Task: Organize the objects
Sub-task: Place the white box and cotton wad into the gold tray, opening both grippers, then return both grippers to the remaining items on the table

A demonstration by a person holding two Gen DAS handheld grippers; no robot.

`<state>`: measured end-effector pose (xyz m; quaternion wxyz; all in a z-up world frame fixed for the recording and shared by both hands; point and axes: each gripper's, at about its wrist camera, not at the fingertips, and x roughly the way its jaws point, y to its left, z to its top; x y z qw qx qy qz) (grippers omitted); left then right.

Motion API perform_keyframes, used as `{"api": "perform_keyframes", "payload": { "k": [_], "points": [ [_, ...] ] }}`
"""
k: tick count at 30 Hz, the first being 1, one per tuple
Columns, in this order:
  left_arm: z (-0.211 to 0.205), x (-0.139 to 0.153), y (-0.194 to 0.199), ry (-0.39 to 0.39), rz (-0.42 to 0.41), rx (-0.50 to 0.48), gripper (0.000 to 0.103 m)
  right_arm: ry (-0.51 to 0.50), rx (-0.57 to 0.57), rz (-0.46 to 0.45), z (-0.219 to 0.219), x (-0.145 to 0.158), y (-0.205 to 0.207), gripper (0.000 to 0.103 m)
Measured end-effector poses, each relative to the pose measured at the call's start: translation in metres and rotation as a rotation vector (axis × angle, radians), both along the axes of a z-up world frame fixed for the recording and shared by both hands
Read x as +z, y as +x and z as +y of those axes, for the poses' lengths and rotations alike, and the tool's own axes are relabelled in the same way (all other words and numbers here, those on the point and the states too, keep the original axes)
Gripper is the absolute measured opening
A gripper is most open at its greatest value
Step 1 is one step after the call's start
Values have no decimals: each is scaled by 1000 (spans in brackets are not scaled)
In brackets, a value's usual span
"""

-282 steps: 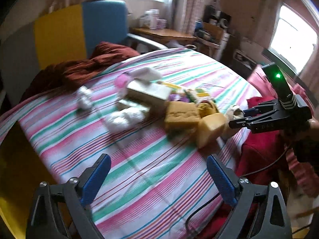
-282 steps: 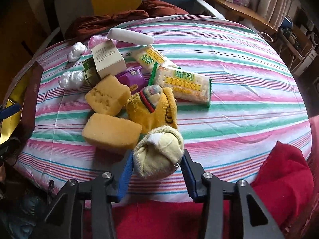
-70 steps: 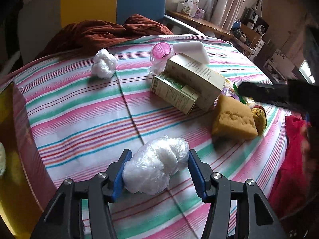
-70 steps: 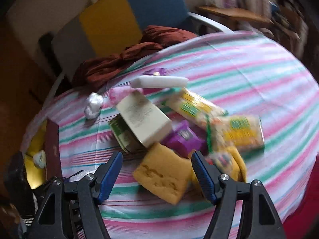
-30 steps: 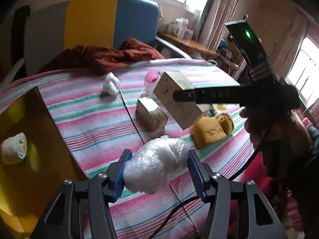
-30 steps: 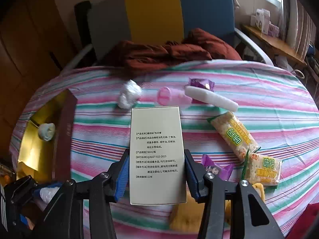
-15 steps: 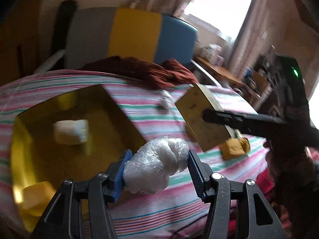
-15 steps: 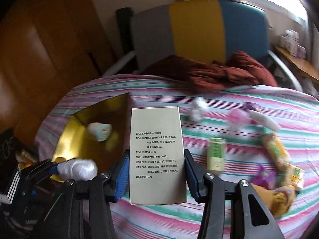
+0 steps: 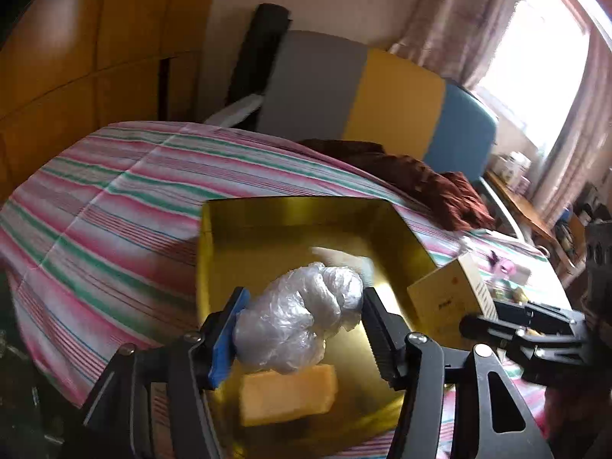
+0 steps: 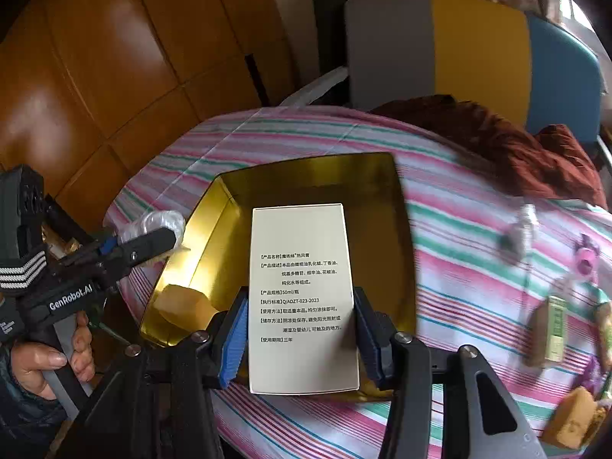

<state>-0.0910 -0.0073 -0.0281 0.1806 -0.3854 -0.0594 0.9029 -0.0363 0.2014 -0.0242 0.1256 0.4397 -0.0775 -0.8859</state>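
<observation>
Underneath everything lay the table in its striped cloth (image 9: 114, 206), pink, green and white, with a grey, yellow and blue chair (image 10: 478, 49) behind it and a heap of dark red fabric (image 10: 516, 141) against the far edge. On the cloth stood the gold tray (image 10: 336, 176), open-topped, with a yellow sponge (image 9: 287, 394) lying in its near corner and a pale rolled thing further back, too blurred for me to name. My right gripper (image 10: 298, 336) was clenched on the cream carton (image 10: 302, 298), printed face up, held above the tray's inside. My left gripper (image 9: 302, 336) was clamped on the crumpled clear plastic bag (image 9: 298, 317), also held over the tray, above the sponge. Off to the right on the cloth lay the smaller leftovers: a green box (image 10: 554, 329), another sponge (image 10: 573, 420), a pink cup (image 10: 585, 264) and a second plastic wad (image 10: 524, 233).
</observation>
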Motion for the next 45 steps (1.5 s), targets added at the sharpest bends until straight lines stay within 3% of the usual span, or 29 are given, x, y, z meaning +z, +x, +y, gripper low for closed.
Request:
{"api": "perform_keyframes", "payload": {
  "k": [2, 5, 11, 19, 30, 45],
  "points": [
    [-4, -6, -5, 8, -31, 7, 67, -28, 37, -25, -9, -10, -7, 51],
    [-14, -14, -5, 38, -60, 41, 82, -69, 112, -88, -32, -28, -13, 51],
    [-28, -14, 0, 31, -47, 92, 83, -94, 173, -146, -51, -47, -8, 51],
    [-25, 4, 12, 6, 7, 107, 84, -76, 105, -120, -33, -38, 2, 53],
    [27, 24, 38, -73, 97, -18, 89, 48, -37, -14, -9, -18, 24, 61],
    [75, 25, 63, -135, 130, -155, 89, 58, -178, 3, 35, -15, 42, 63]
  ]
}}
